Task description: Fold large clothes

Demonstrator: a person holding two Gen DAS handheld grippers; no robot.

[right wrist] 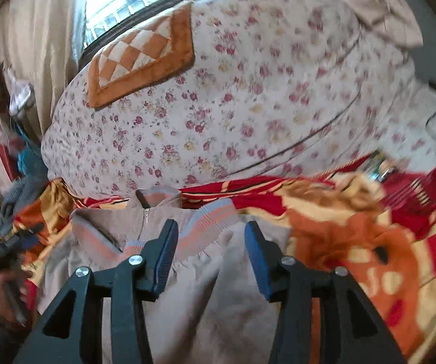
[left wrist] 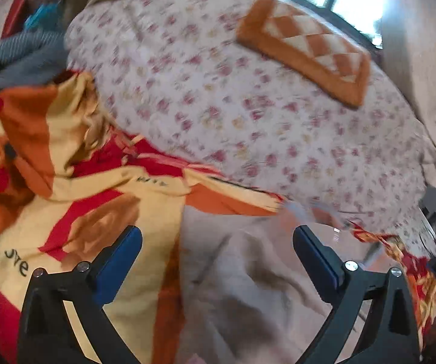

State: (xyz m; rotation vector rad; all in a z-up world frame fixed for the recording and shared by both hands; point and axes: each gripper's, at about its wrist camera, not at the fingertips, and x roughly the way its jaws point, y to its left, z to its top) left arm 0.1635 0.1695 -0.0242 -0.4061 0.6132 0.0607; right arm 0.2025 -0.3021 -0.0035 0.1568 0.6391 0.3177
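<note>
Garment: a beige zip-up jacket lies spread on a bed, on top of an orange, red and cream patterned blanket; its collar and its ribbed, striped cuffs or hem bands point toward the far side of the bed.
Zipper: a short silver zip runs down from the collar, just left of the right gripper's left finger.
Right gripper: the right gripper hangs over the jacket's upper part, its 2 blue-padded fingers parted about halfway; beige fabric and a striped band show in the gap, but the pads do not press on the cloth, so it grips nothing.
Left gripper: the left gripper stands wide apart, released; its left finger is over the blanket, its right finger over the jacket, whose left edge lies between the 2.
Contact, left: nothing is pinched between the pads; whether the tips brush the cloth I cannot tell, as the view is blurred.
Bedding beyond: a white quilt with small red flowers lies just past the jacket and blanket, touching the blanket's far edge.
On the quilt: an orange-and-cream checked mat lies flat near the window side, well apart from both grippers.
Person: a hand shows blurred at the left edge of the right wrist view.
</note>
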